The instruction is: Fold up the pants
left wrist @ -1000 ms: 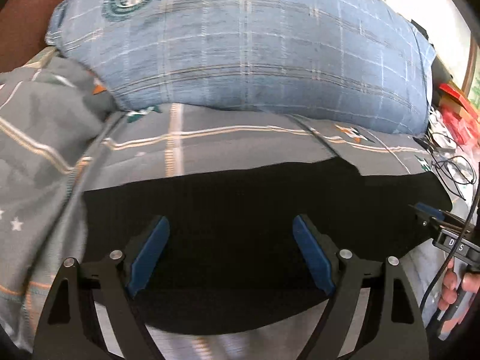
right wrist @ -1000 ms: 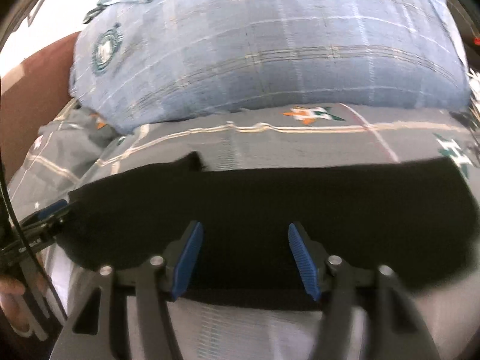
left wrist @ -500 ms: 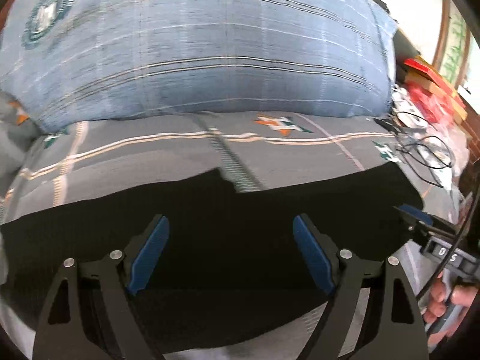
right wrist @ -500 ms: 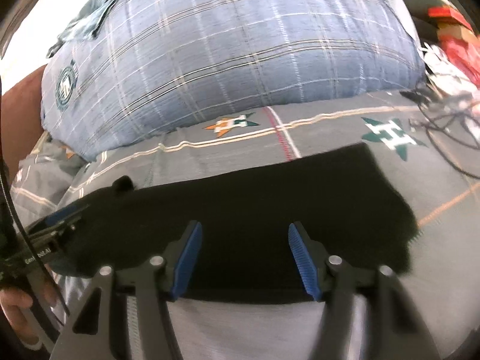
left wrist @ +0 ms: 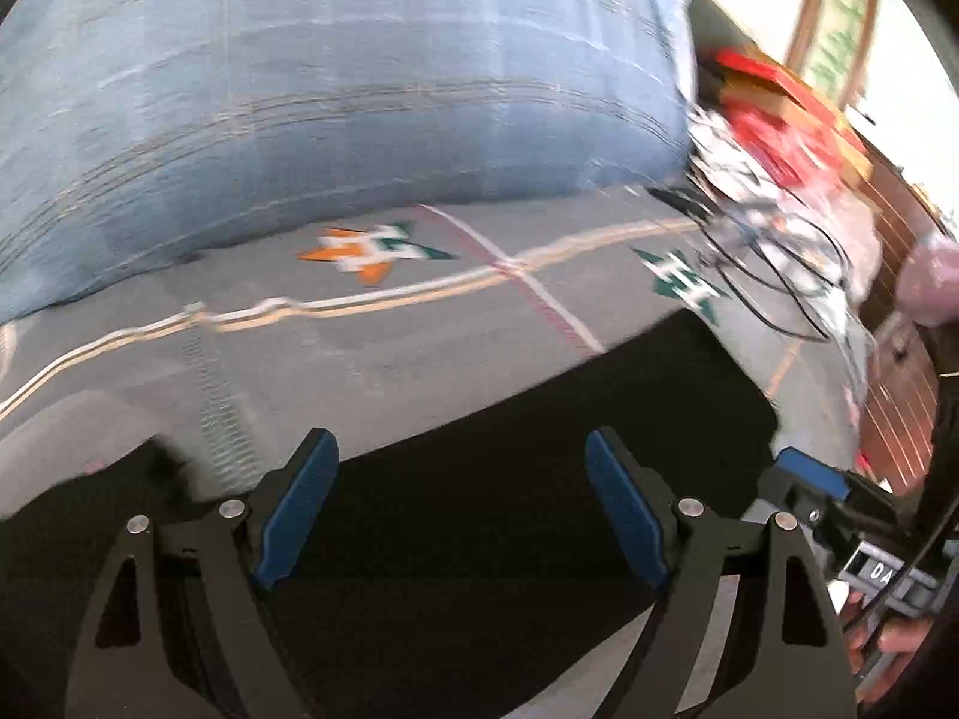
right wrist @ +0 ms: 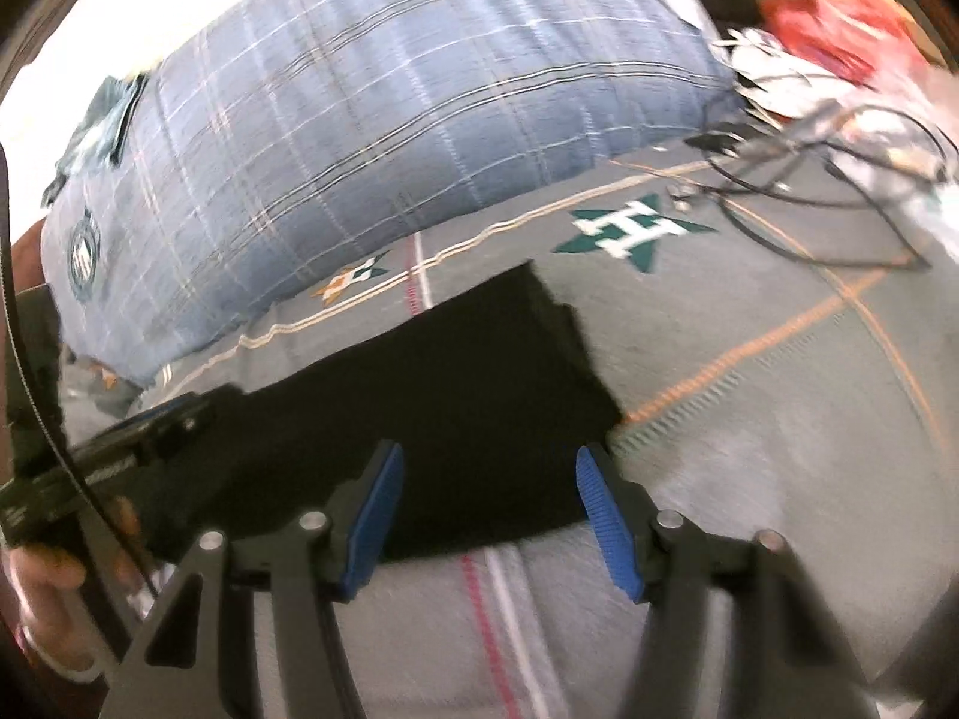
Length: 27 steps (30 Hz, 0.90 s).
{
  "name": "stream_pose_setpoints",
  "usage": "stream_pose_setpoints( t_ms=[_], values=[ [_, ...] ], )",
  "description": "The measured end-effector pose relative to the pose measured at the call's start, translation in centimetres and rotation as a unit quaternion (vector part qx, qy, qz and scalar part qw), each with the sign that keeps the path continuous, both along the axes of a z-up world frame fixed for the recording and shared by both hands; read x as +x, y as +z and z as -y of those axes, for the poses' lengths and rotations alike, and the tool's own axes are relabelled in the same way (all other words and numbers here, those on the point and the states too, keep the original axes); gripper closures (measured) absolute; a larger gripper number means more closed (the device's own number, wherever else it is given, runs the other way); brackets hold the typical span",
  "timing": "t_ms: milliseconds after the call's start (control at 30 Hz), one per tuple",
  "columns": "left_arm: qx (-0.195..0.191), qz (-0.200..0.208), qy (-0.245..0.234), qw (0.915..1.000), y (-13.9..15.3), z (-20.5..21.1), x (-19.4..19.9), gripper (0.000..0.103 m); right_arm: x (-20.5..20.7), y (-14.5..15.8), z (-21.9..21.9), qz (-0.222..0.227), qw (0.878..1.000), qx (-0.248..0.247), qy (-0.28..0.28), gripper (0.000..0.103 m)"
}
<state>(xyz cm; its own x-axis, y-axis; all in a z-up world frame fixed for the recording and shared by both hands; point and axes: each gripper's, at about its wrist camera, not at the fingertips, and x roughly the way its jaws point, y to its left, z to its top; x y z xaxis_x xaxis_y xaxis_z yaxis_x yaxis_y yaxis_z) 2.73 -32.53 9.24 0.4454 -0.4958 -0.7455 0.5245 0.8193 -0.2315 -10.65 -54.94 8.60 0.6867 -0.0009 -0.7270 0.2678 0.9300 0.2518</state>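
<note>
The left gripper (left wrist: 461, 509) and right gripper (right wrist: 485, 518) hover with jaws apart above the black pants (right wrist: 443, 395), which lie flat on the bed (right wrist: 779, 395), probably laid out straight for a fold. Only the right view shows the pants' squared right end; the left view shows more of its length.

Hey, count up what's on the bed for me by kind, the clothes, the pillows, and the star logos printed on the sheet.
Black pants: 1
Blue plaid pillow: 1
Star logos on the grey sheet: 2, one orange and green star and one green star
Total: 4
</note>
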Motion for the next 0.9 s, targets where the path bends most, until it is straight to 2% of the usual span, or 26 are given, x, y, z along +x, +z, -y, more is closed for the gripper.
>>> stream_pose_setpoints(
  t_ms=[67, 200, 333, 467, 533, 567, 633, 667, 733, 767, 900],
  values=[
    [0.013, -0.006, -0.024, 0.9996, 0.2, 1.9, 0.4, 0.018, -0.6, -0.2, 1.0, -0.005, 1.000, 0.013, -0.005, 0.042],
    [0.005, -0.021, -0.084, 0.9962, 0.6, 5.7, 1.0, 0.018, -1.2, -0.9, 1.8, -0.023, 0.999, 0.015, -0.023, 0.042],
    [0.029, -0.019, -0.128, 0.9912, 0.3, 9.1, 2.0, 0.018, -1.3, -1.4, 2.4, -0.022, 0.999, 0.033, -0.033, 0.042],
    [0.031, -0.019, -0.127, 0.9912, 0.5, 9.4, 2.9, 0.018, -1.6, -0.2, 2.7, 0.011, 0.999, 0.022, -0.041, 0.042],
    [0.026, -0.016, -0.119, 0.9924, 0.8, 8.8, 3.1, 0.018, -0.8, 0.0, 2.9, 0.012, 0.999, 0.011, -0.036, 0.042],
    [0.026, -0.015, -0.116, 0.9928, 0.8, 8.5, 3.1, 0.018, -0.2, -0.1, 3.0, 0.005, 0.999, -0.004, -0.037, 0.044],
    [0.021, -0.017, -0.109, 0.9936, 0.6, 7.8, 3.3, 0.018, 0.8, -0.3, 2.9, 0.003, 0.999, -0.017, -0.036, 0.064],
    [0.020, -0.020, -0.106, 0.9939, 0.5, 7.6, 3.5, 0.018, 1.5, -0.5, 2.8, 0.002, 0.999, -0.014, -0.029, 0.079],
    [0.022, -0.025, -0.099, 0.9945, 0.2, 7.2, 3.8, 0.018, 2.7, -1.1, 2.7, -0.010, 0.999, -0.019, -0.027, 0.086],
    [0.021, -0.026, -0.095, 0.9949, 0.2, 7.0, 3.9, 0.018, 2.8, -1.2, 2.6, -0.006, 1.000, -0.016, -0.021, 0.095],
    [0.006, -0.024, -0.092, 0.9955, 0.7, 6.0, 4.2, 0.018, 0.4, 1.3, 2.0, 0.021, 1.000, -0.012, -0.019, 0.097]
  ],
)
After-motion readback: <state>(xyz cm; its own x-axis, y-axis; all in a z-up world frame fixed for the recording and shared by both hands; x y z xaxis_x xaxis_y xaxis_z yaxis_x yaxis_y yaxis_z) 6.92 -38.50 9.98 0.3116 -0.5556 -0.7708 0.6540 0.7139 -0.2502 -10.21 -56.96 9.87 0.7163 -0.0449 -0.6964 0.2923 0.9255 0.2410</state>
